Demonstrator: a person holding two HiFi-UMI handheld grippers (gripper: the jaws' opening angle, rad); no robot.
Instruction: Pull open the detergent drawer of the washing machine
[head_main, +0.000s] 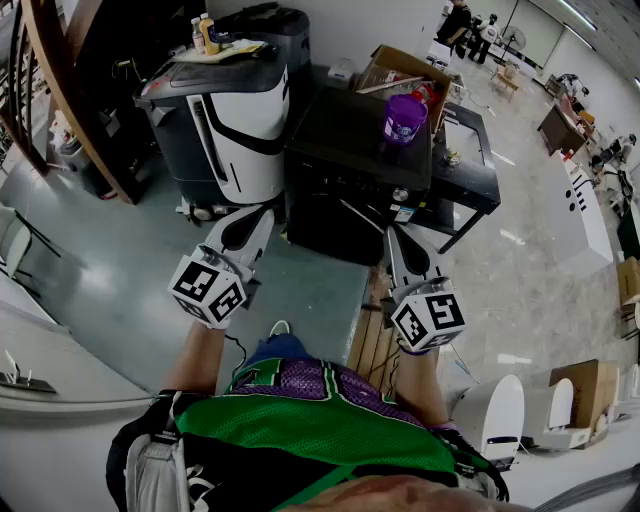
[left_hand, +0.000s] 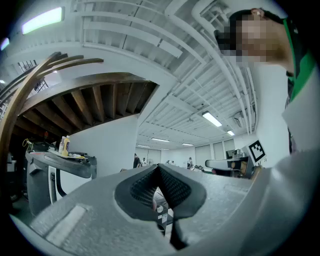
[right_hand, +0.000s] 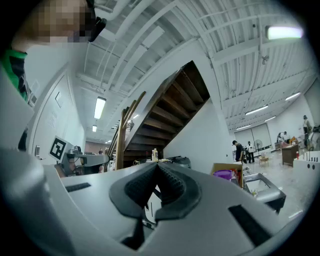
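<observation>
Your left gripper (head_main: 260, 215) and right gripper (head_main: 393, 235) are both pinched together, empty. They sit close before the black washing machine (head_main: 345, 150) without touching it — its detergent drawer can't be made out.

The black machine (head_main: 355, 150) shows mostly its top; its front is seen too steeply to tell a drawer. People (head_main: 470, 25) far behind it are too small to tell apart.

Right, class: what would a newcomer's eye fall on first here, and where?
Two white grippers with black-and-white marker cubes, left gripper and right gripper, held out side by side mid-frame, jaws shut, empty. Just ahead stands a black boxy machine with a purple plastic tub on top.
</observation>
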